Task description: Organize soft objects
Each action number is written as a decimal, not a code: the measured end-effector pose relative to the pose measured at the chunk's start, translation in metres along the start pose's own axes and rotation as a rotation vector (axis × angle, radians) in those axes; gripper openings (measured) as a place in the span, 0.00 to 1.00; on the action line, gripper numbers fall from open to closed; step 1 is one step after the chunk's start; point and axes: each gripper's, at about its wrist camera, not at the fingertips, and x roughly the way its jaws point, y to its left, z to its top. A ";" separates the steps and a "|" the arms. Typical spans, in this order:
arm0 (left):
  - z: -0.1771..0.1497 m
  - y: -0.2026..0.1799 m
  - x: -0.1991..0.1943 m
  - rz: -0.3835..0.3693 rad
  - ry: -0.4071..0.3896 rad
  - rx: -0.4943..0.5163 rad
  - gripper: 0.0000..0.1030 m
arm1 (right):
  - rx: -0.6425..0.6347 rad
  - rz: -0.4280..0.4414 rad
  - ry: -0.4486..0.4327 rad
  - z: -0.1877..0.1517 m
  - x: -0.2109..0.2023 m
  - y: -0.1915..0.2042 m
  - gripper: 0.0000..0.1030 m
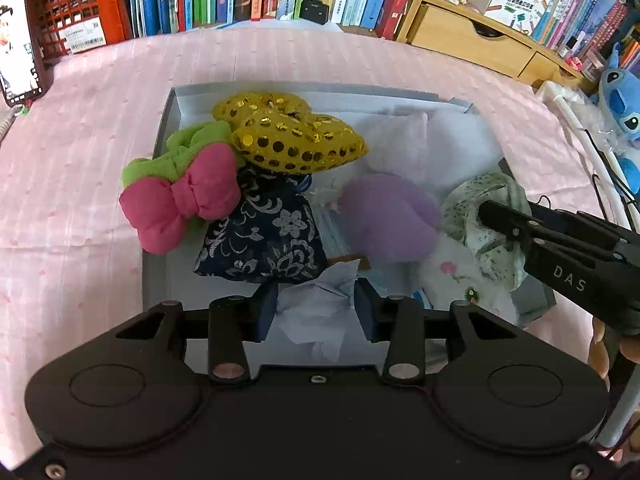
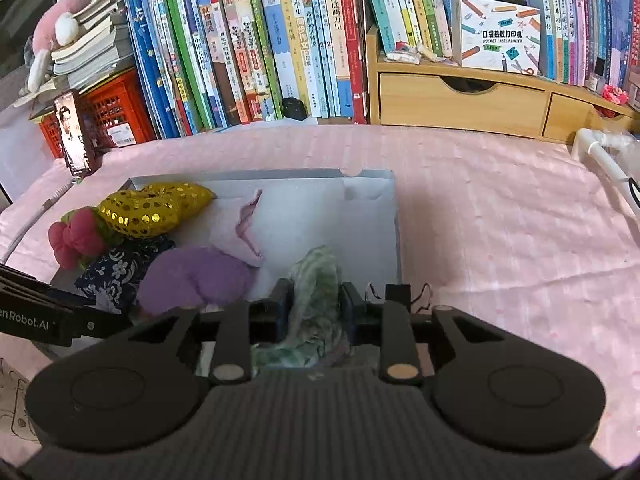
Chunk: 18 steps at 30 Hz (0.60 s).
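Right now both grippers work inside the grey box [image 1: 158, 152] on the pink-covered desk [image 1: 80, 160]. Left gripper [image 1: 316, 308] pinches a crumpled pale blue cloth [image 1: 320, 304] at the box's near edge. Right gripper [image 2: 316, 308] has a green-patterned cloth [image 2: 318, 276] between its fingers at the box's right side; can't tell if the pads press it. Gold sequin pouch [image 1: 296, 136], pink bow [image 1: 180, 204], navy floral pouch [image 1: 264, 236] and purple plush [image 1: 388, 216] already sit inside. Best to lower each cloth into bare space, release fully, and avoid dragging neighbours.
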 end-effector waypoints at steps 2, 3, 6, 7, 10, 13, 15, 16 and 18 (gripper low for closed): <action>-0.001 0.000 -0.004 -0.003 -0.010 0.006 0.42 | -0.006 -0.001 -0.006 0.000 -0.004 0.001 0.54; -0.001 -0.001 -0.006 -0.006 -0.015 0.010 0.43 | -0.009 -0.001 -0.010 0.001 -0.006 0.001 0.56; -0.005 -0.004 -0.014 -0.008 -0.039 0.029 0.47 | -0.012 0.004 -0.021 0.001 -0.013 0.002 0.59; -0.006 -0.005 -0.016 -0.006 -0.047 0.038 0.48 | -0.012 0.006 -0.025 0.001 -0.015 0.002 0.60; -0.010 -0.008 -0.025 0.001 -0.071 0.059 0.54 | -0.024 0.006 -0.044 0.001 -0.023 0.004 0.65; -0.014 -0.010 -0.033 0.006 -0.095 0.073 0.58 | -0.046 -0.007 -0.066 0.000 -0.032 0.008 0.69; -0.016 -0.010 -0.037 0.004 -0.107 0.074 0.60 | -0.053 -0.004 -0.079 0.000 -0.037 0.009 0.72; -0.017 -0.010 -0.040 0.003 -0.114 0.072 0.61 | -0.054 -0.002 -0.086 0.000 -0.040 0.010 0.72; -0.020 -0.010 -0.045 0.000 -0.133 0.074 0.63 | -0.056 0.002 -0.099 -0.001 -0.046 0.012 0.74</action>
